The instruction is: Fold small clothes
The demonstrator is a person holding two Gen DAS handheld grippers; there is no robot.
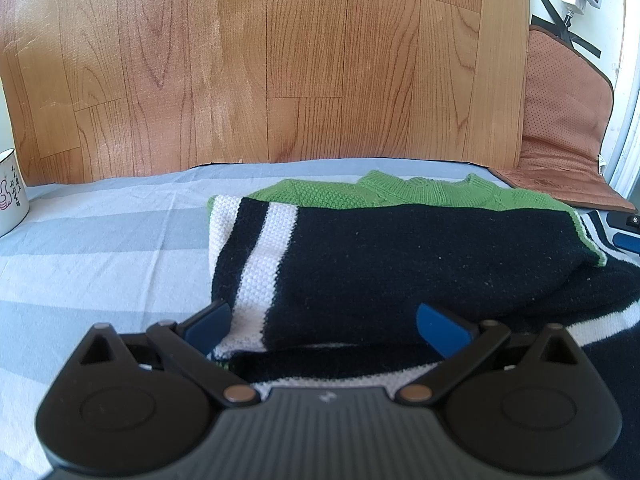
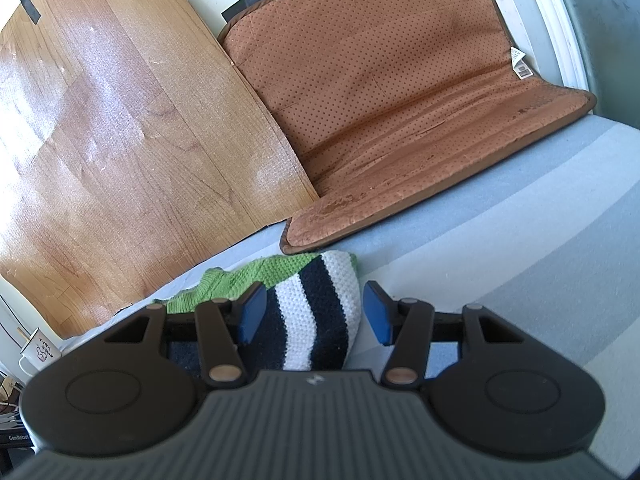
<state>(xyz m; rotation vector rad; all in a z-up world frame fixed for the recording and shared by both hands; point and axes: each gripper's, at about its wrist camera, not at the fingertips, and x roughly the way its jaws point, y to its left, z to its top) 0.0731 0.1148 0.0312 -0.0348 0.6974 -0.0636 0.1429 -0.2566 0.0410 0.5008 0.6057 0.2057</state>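
Note:
A small knitted sweater (image 1: 400,264), black with white stripes and a green upper part, lies folded on the blue, grey and white striped cloth (image 1: 100,240). My left gripper (image 1: 326,320) is open at the sweater's near edge. Its blue pads (image 1: 438,330) stand wide apart with the fold lying between them. In the right wrist view the sweater's striped end (image 2: 316,312) sits between the blue pads (image 2: 378,314) of my right gripper (image 2: 316,310). That gripper is open too, with a narrow gap between its right pad and the knit.
A wood-pattern board (image 1: 280,60) leans behind the cloth. A brown perforated cushion (image 2: 400,100) stands to the right of it, its lower flap resting on the cloth just past the sweater. A white enamel mug (image 1: 10,194) is at the far left.

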